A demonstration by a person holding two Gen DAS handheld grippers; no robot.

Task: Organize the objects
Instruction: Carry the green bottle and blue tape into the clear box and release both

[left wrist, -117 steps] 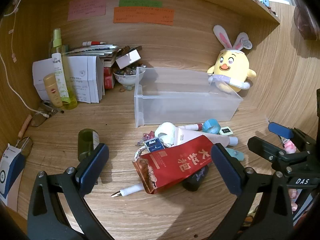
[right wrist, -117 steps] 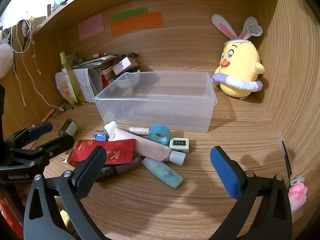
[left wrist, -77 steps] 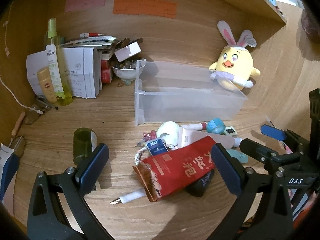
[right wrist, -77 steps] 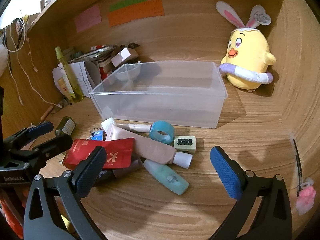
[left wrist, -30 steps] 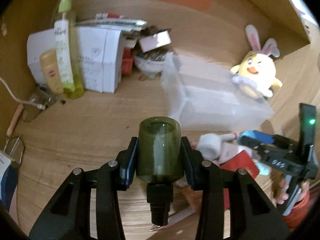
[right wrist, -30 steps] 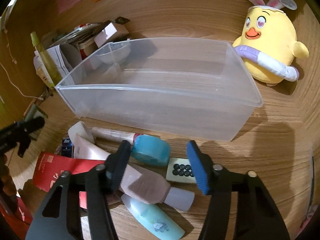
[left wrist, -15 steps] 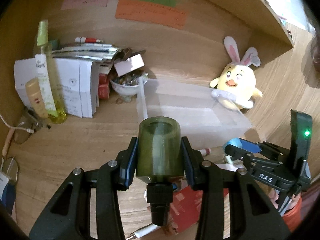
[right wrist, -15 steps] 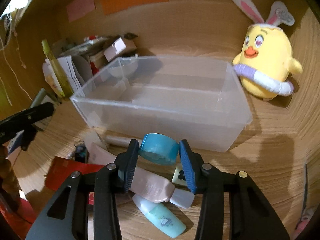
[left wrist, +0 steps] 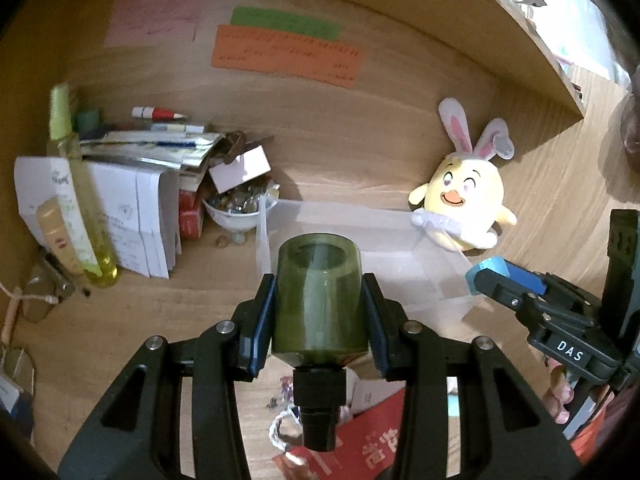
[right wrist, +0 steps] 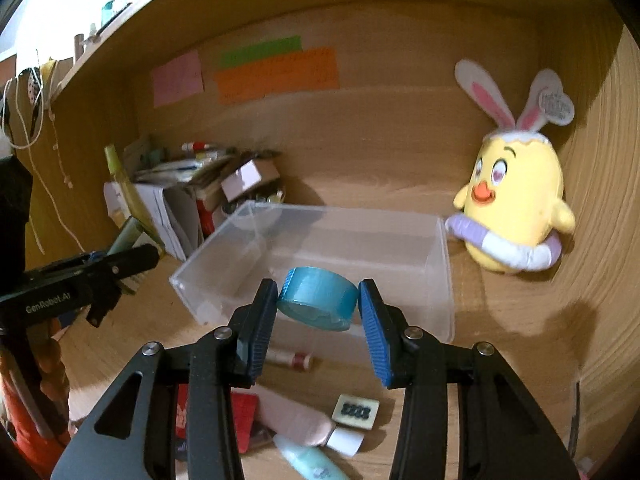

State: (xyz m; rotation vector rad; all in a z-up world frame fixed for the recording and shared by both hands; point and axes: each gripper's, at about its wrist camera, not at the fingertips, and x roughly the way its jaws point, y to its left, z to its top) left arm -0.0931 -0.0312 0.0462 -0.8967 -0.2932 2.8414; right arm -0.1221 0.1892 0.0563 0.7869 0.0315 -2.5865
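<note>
My left gripper (left wrist: 319, 300) is shut on a dark green bottle (left wrist: 319, 296), black cap towards the camera, held above the desk in front of the clear plastic bin (left wrist: 400, 248). My right gripper (right wrist: 318, 300) is shut on a blue roll of tape (right wrist: 318, 298), lifted before the same bin (right wrist: 340, 248), which looks bare inside. In the left wrist view the right gripper (left wrist: 486, 278) shows at the right edge with the blue tape (left wrist: 486, 268) at its tip. The left gripper (right wrist: 120, 260) appears at the left of the right wrist view.
Left on the desk are a red packet (left wrist: 368, 448), a pink tube (right wrist: 296, 416), a mint tube (right wrist: 316, 460), a dotted tile (right wrist: 356, 412) and a small vial (right wrist: 292, 358). A yellow bunny plush (right wrist: 516, 200) sits right of the bin. White boxes (left wrist: 120, 216), a spray bottle (left wrist: 68, 184) and a small bowl (left wrist: 238, 208) crowd the back left.
Both grippers closed on their objects and lifted them: the left picked up the green bottle, the right the blue tape. Over the last half second both rose further towards the bin.
</note>
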